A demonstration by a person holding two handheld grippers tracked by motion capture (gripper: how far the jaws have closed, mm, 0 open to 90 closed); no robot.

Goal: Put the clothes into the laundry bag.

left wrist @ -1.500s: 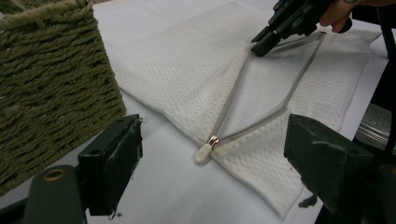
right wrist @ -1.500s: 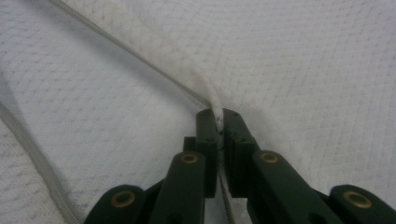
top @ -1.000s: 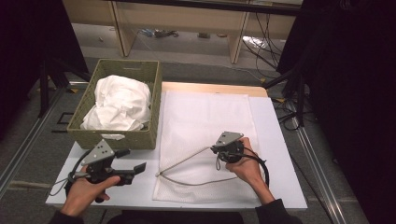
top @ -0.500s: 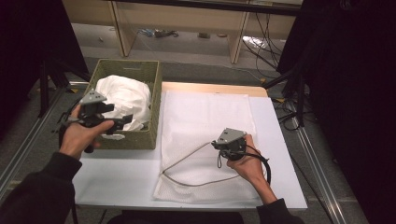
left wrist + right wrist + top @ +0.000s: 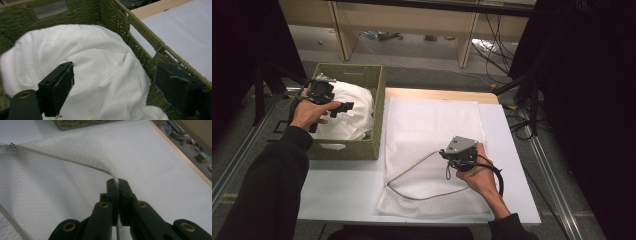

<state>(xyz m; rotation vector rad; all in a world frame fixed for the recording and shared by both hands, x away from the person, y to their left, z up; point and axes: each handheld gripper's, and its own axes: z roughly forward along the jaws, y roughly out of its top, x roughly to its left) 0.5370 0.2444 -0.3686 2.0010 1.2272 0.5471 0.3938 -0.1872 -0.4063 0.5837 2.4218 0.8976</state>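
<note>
Left gripper (image 5: 343, 107) hovers wide open over white cloth (image 5: 348, 111) in woven basket (image 5: 344, 149), upper left of the high view; right gripper (image 5: 445, 153) pinches the mesh bag (image 5: 432, 125) at center-right.

Detail: in the left gripper view the jaws stand far apart w/ nothing between them, cloth (image 5: 100, 72) bunched below and basket wall (image 5: 140, 30) running to the upper right. In the right gripper view the jaws are clamped tight on a raised fold of the bag's zippered edge (image 5: 75, 157), lifting it off the rest of the bag, which lies flat on the white table (image 5: 337, 185). Hands are well apart, approx. opposite sides of the frame.
</note>
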